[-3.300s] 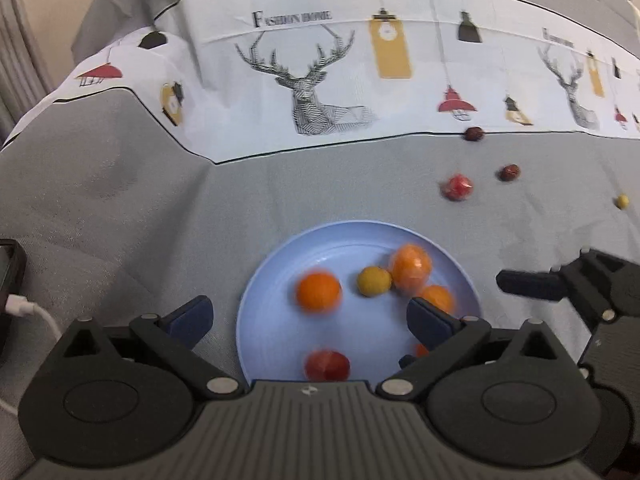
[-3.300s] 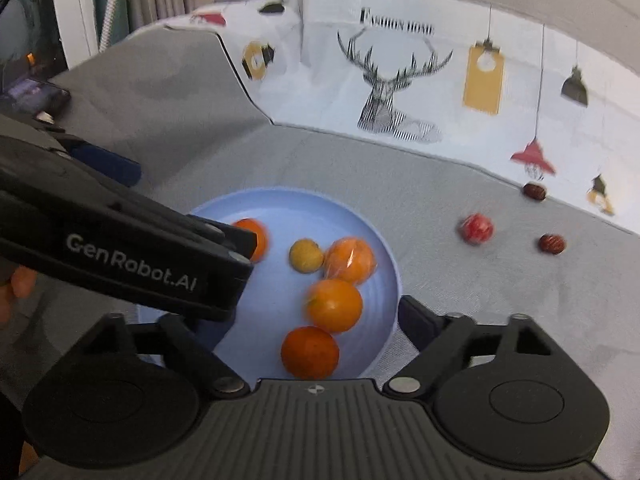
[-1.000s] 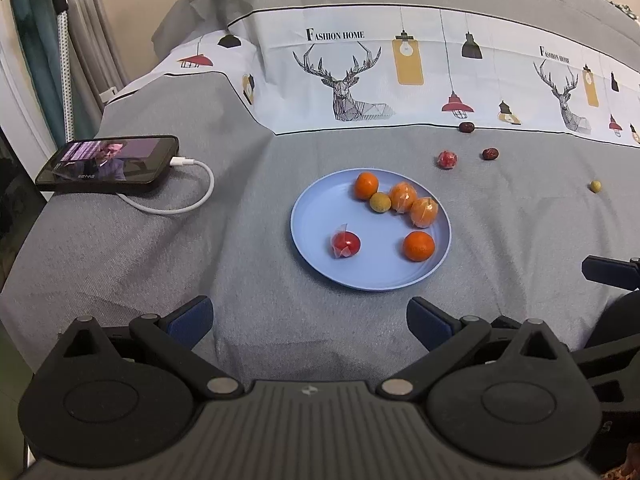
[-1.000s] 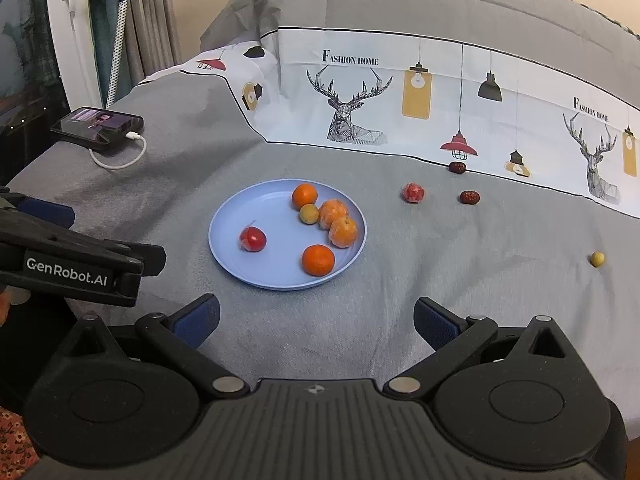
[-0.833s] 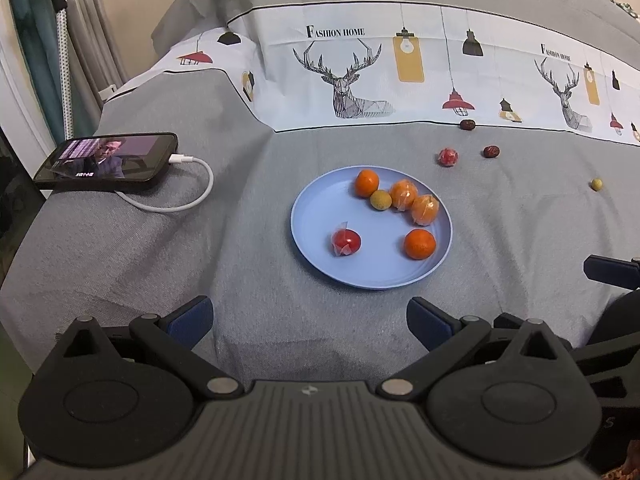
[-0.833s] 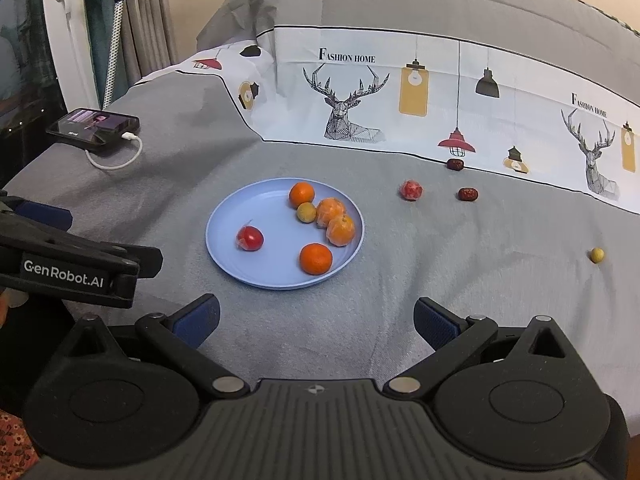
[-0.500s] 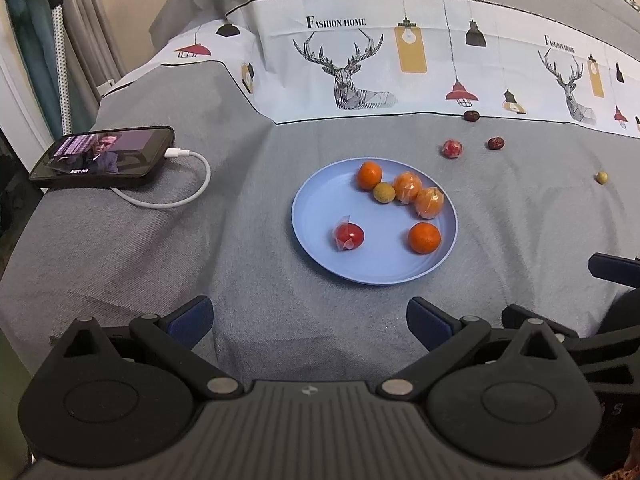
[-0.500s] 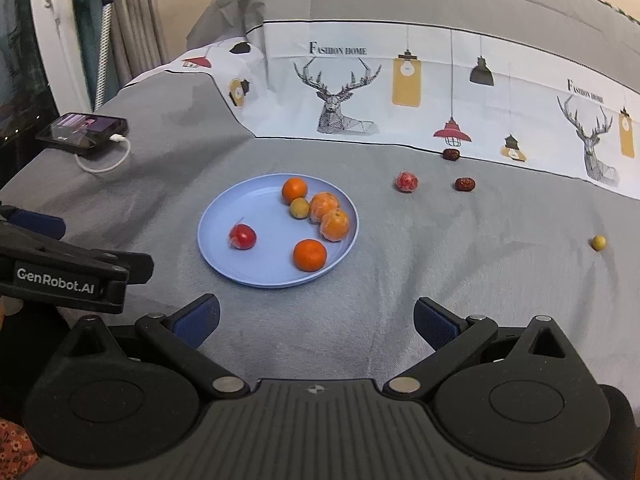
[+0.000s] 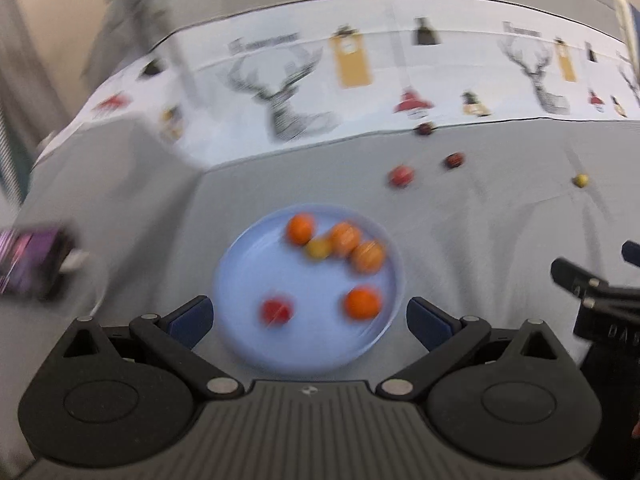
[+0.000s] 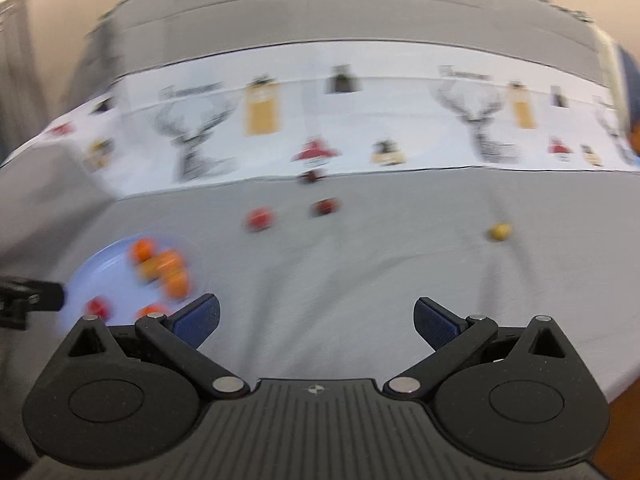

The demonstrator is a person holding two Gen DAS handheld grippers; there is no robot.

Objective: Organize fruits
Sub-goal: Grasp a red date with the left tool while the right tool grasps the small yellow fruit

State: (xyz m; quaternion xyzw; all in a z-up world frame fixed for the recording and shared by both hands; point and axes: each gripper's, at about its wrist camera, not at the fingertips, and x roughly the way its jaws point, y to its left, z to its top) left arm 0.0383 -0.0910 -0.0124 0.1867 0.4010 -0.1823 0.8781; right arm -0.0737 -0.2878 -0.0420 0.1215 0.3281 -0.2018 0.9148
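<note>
Two black two-finger grippers with blue pads are in view, and both stand wide apart with nothing between their fingers. Both pictures are smeared by motion.

Straight ahead of the left gripper (image 9: 308,318), partly between its spread fingers, lies a round light-blue plate (image 9: 240,276) on a grey bedspread (image 9: 472,240). On the plate I count six fruits: four orange mandarins, with one (image 9: 362,302) near the right finger, one (image 9: 300,229) at the far side, and two (image 9: 346,237) (image 9: 368,256) touching each other beside it; one small yellow fruit (image 9: 318,249) tucked among them; and one red fruit (image 9: 276,309) close to the left finger.

Ahead of the right gripper (image 10: 316,318) the bedspread is bare close by; the plate sits off to its left, touching the view of its left finger. Farther out lie four loose fruits: one red round fruit (image 10: 260,218), two dark red-brown dates (image 10: 325,206) (image 10: 312,176), the farther one at the edge of a white printed band (image 10: 360,128), and one small yellow fruit (image 10: 499,232) well apart to the right.

Far left of the left gripper, one dark phone (image 9: 30,266) shows, blurred.
</note>
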